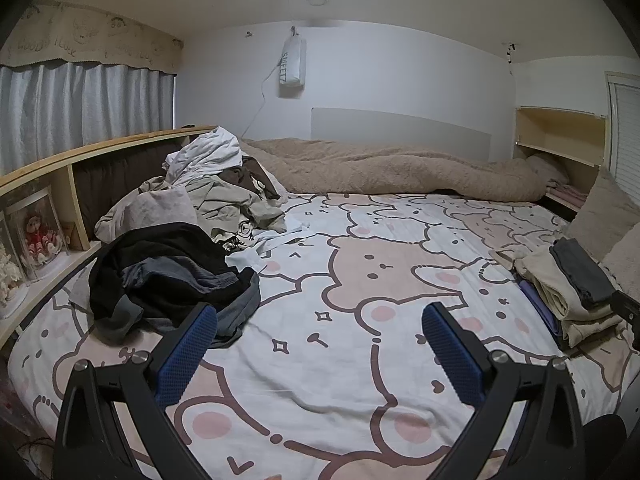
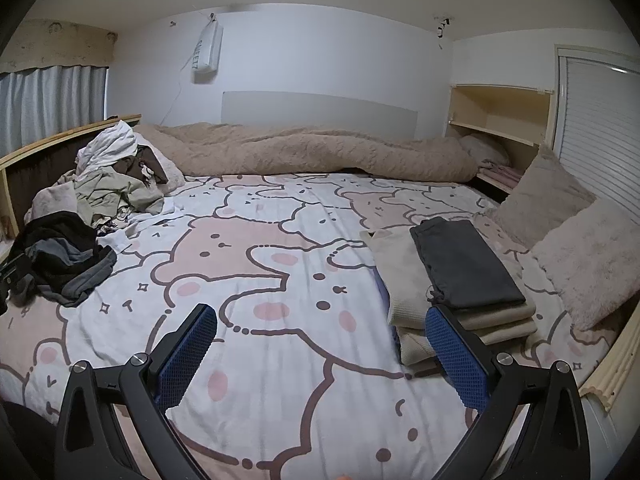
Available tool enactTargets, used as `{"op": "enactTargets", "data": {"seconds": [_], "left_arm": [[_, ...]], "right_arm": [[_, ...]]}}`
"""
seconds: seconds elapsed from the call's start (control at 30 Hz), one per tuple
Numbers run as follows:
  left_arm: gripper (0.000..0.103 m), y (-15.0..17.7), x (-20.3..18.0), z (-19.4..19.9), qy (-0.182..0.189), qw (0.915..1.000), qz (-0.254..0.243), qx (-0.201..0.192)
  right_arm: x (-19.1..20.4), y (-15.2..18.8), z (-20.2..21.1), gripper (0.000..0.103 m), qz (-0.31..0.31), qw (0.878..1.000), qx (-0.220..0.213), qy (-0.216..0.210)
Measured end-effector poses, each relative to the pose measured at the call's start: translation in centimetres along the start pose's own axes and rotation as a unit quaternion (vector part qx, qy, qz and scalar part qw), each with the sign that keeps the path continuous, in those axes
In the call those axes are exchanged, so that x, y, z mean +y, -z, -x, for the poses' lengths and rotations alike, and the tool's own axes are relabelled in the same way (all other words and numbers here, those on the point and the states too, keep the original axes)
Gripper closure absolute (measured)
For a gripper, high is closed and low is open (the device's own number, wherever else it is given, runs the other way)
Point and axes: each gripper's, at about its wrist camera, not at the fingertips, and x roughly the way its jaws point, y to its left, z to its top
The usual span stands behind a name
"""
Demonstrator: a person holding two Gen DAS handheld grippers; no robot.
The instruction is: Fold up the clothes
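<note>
Both grippers hang over the bear-print bedsheet (image 1: 360,264) with nothing between the blue pads. The left gripper (image 1: 320,316) has its jaws spread wide, and the right gripper (image 2: 322,316) is just as wide.

The left wrist view gets the messy side best: a dark heap of unfolded clothes (image 1: 168,276) just beyond the left finger, plus a bigger pile of white and khaki clothes (image 1: 216,188) further back against the wooden shelf (image 1: 72,160), where there's a boxed doll (image 1: 38,232) you can't see from the other camera.

The right wrist view shows the folded stack (image 2: 452,284) properly, on the right side of the bed next to two fluffy pillows (image 2: 560,232). A dark grey folded garment (image 2: 464,260) lies on top of beige ones, long axis running from near the right finger away toward the tan blanket (image 2: 312,148) at the far end.
</note>
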Motion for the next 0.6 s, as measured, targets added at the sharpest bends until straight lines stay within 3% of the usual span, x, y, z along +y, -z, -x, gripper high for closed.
{"op": "enactTargets", "data": {"seconds": [0.6], "left_arm": [[0.000,0.17,-0.16,0.02,0.004,1.0000,0.003,0.004]], "right_arm": [[0.49,0.20,-0.22,0.000,0.013,1.000,0.007,0.000]]}}
